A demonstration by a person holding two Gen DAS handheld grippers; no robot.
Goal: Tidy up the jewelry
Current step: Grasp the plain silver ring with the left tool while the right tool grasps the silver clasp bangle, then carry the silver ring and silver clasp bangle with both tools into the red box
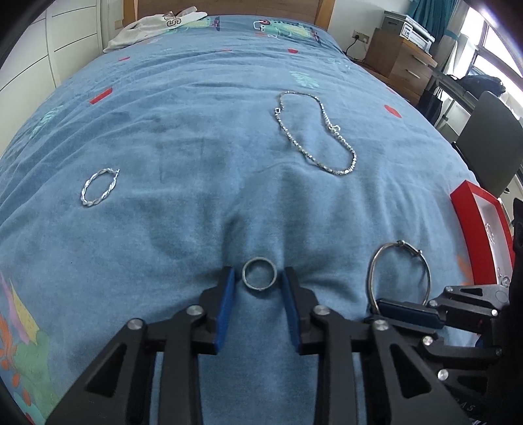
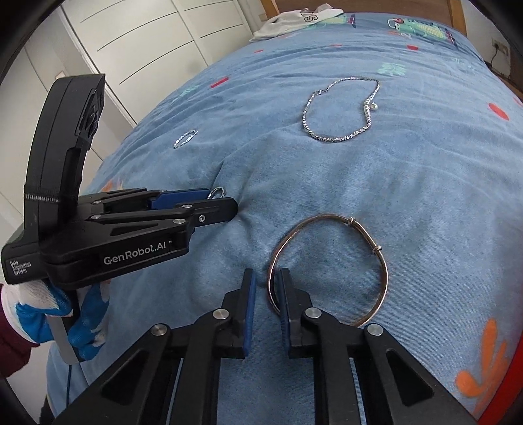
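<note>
A silver ring lies on the blue bedspread between the open fingers of my left gripper, not clamped; it also shows in the right wrist view. A silver bangle lies to its right. My right gripper is open, its jaws astride the bangle's near-left rim. The bangle and the right gripper show in the left wrist view too. A chain necklace lies farther up the bed, and a twisted bracelet lies at the left. A red jewelry box sits at the right edge.
White clothing lies by the wooden headboard. White wardrobe doors stand to the left. A wooden drawer unit with a printer, and a dark chair, stand right of the bed.
</note>
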